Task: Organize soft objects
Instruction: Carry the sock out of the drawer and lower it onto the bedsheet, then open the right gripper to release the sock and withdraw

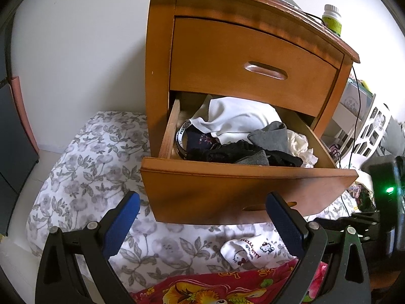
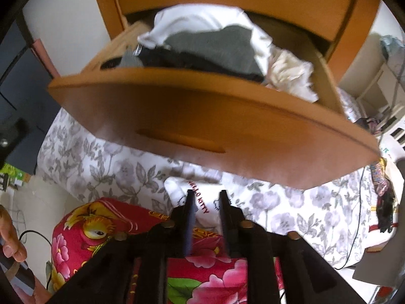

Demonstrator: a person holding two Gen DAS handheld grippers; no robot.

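White sock (image 2: 202, 202) just beyond right tongs (image 2: 205, 195), untouched

The nightstand (image 1: 227, 58) is orange-brown wood, its open drawer (image 1: 243, 190) the same shade. Inside the drawer lie a white cloth (image 1: 235, 119), a grey garment (image 1: 270, 134), black lace (image 1: 227, 152), a cream rag (image 1: 301, 147) and a black band (image 1: 182, 136) with white lettering. The bedsheet (image 1: 83, 167) is white with grey flowers and leaves. The sock (image 1: 249, 252) is white with red lettering and cartoon cat faces. The blanket (image 2: 101, 225) is bright red with pink blooms, green leaves and yellow figures. The bottle (image 1: 332, 21) is green with a white cap. The left gripper's pads (image 1: 121, 224) are blue on black arms.
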